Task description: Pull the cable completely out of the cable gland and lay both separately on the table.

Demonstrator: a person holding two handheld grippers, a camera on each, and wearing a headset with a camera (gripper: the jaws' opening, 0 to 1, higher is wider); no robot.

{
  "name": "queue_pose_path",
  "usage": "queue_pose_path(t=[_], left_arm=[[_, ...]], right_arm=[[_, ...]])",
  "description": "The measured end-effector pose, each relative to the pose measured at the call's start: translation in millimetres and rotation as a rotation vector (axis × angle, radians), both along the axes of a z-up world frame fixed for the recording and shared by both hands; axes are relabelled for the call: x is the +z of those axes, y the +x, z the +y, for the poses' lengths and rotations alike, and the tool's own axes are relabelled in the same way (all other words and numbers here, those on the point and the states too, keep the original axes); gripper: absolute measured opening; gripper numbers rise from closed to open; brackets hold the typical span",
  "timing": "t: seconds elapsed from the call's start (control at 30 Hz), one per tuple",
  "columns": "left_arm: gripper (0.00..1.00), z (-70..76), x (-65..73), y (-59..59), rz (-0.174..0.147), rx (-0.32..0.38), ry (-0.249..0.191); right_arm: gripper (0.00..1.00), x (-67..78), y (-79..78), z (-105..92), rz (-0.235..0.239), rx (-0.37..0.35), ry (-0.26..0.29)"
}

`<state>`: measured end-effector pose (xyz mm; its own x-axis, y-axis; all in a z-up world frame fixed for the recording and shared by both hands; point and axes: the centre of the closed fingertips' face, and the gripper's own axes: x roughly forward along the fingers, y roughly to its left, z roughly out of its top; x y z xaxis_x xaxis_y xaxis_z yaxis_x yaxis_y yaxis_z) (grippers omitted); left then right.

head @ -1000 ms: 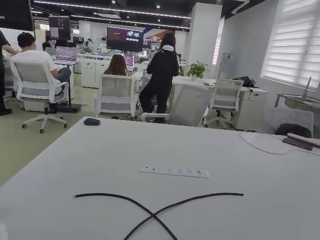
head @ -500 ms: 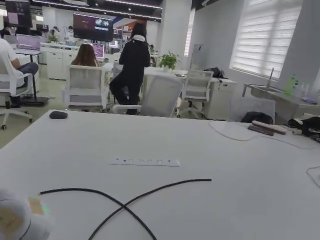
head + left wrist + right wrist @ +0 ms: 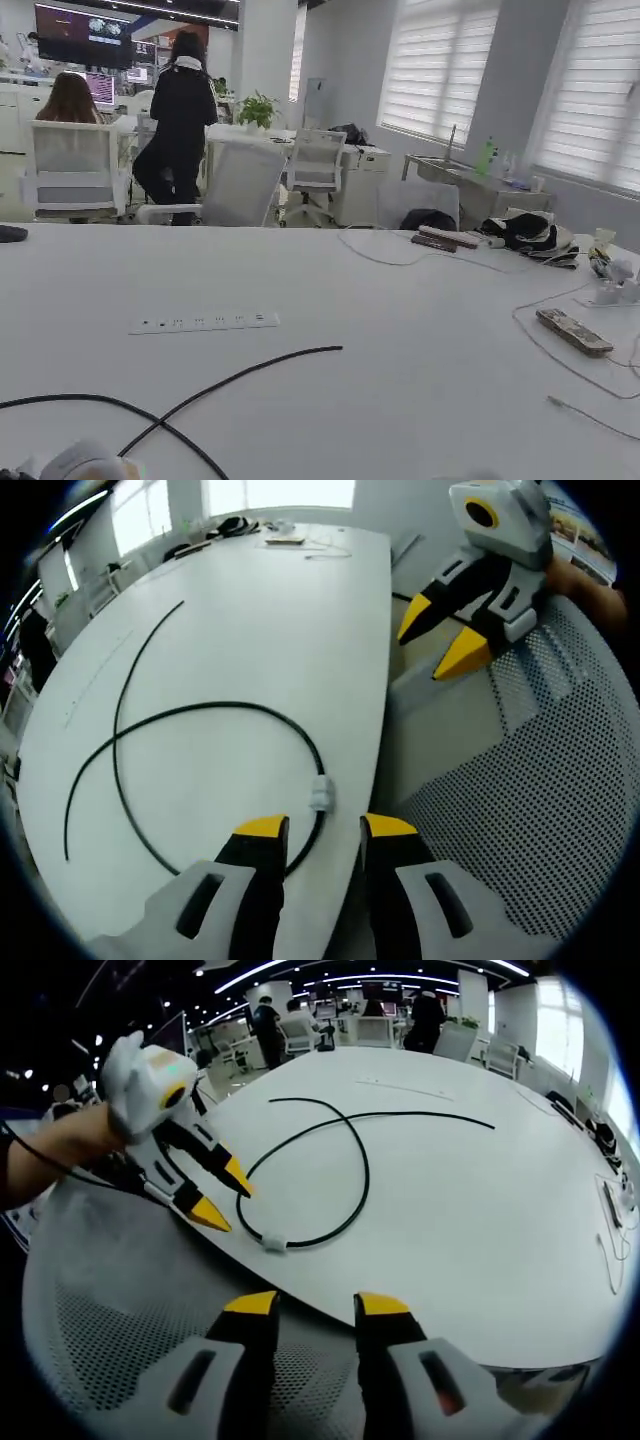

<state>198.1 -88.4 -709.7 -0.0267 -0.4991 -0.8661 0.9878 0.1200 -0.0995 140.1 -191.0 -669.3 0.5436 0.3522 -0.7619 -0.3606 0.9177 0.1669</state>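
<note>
Black cable (image 3: 210, 706), thin round jacket, lies on the white bench (image 3: 420, 330) in 1 big loop that crosses itself, with 1 end reaching out near the power strip (image 3: 205, 322). Cable gland (image 3: 318, 795), small and white, sits threaded on the cable at the near side of the loop, close to the bench edge. It is not pulled off yet, and nothing is lifted.

Handling, my guess: the cable is light, bendy but springy, keeps its curve, and will drag and swing when tugged. The jacket looks smooth, so it may slip through a weak pinch. The gland looks like hard plastic, tiny and light, easy to knock off the edge. Best hold: 1 pair of tongs across the gland body, the other on the cable just beside it, then pull apart along the cable line. How tight the gland grips I cannot tell.

Left tongs (image 3: 325, 825): 2 jaws apart, empty, at the bench edge, gland just ahead of the tips, near but not touching. Right tongs (image 3: 315, 1302): jaws apart, empty, off the bench over a mesh chair (image 3: 120, 1290). The gland is ahead and a bit left in the right gripper view, farther off than from the left tongs. The 2 pairs point in at the gland from different sides.
</note>
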Motion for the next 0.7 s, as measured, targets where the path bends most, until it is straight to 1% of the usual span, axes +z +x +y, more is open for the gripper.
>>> queue_pose_path(t=[0.03, 0.07, 0.1, 0.13, 0.23, 0.27, 0.37, 0.47, 0.57, 0.63, 0.67, 0.7], left_arm=[[0.30, -2.6, -7.1, 0.7, 0.005, -0.014, 0.013], [0.29, -3.5, -9.4, 1.4, 0.005, -0.015, 0.017], [0.29, -3.4, -16.2, 2.2, 0.002, -0.023, 0.045], [0.28, -4.4, -19.7, 2.5, 0.002, -0.026, 0.055], [0.27, -11.7, -30.6, 2.4, 0.028, -0.021, 0.052], [0.27, -12.5, -33.3, 2.1, 0.034, -0.018, 0.059], [0.25, -15.7, -42.0, 1.9, 0.021, -0.030, 0.067], [0.22, -15.3, -46.9, 1.2, 0.016, -0.042, 0.082], [0.22, -14.7, -50.3, -0.5, 0.023, -0.038, 0.089], [0.21, -13.2, -51.8, -0.7, 0.014, -0.043, 0.099], [0.20, -14.4, -50.7, 1.5, 0.001, -0.049, 0.092], [0.18, -13.9, -51.1, 0.8, 0.005, -0.047, 0.094]], right_arm=[[0.31, 0.0, 0.0, 0.0, 0.000, 0.000, 0.000], [0.31, 0.2, -0.1, 0.3, 0.000, 0.002, 0.001], [0.31, 0.2, -0.2, 0.5, 0.000, 0.002, 0.002], [0.31, 0.4, 0.1, 0.3, 0.001, 0.001, 0.002], [0.31, 0.5, 0.3, 0.2, 0.001, -0.001, 0.005], [0.31, 0.6, 0.3, 0.1, 0.002, -0.002, 0.006], [0.31, 0.8, 0.5, -0.4, 0.002, -0.005, 0.008], [0.30, 1.1, 0.7, -0.5, 0.002, -0.009, 0.011], [0.30, 1.2, 1.0, -0.7, 0.002, -0.011, 0.013], [0.30, 1.2, 0.8, -0.5, 0.002, -0.008, 0.014], [0.30, 1.1, 0.8, -0.4, 0.002, -0.007, 0.014], [0.30, 1.2, 0.7, -0.3, 0.002, -0.006, 0.014]])
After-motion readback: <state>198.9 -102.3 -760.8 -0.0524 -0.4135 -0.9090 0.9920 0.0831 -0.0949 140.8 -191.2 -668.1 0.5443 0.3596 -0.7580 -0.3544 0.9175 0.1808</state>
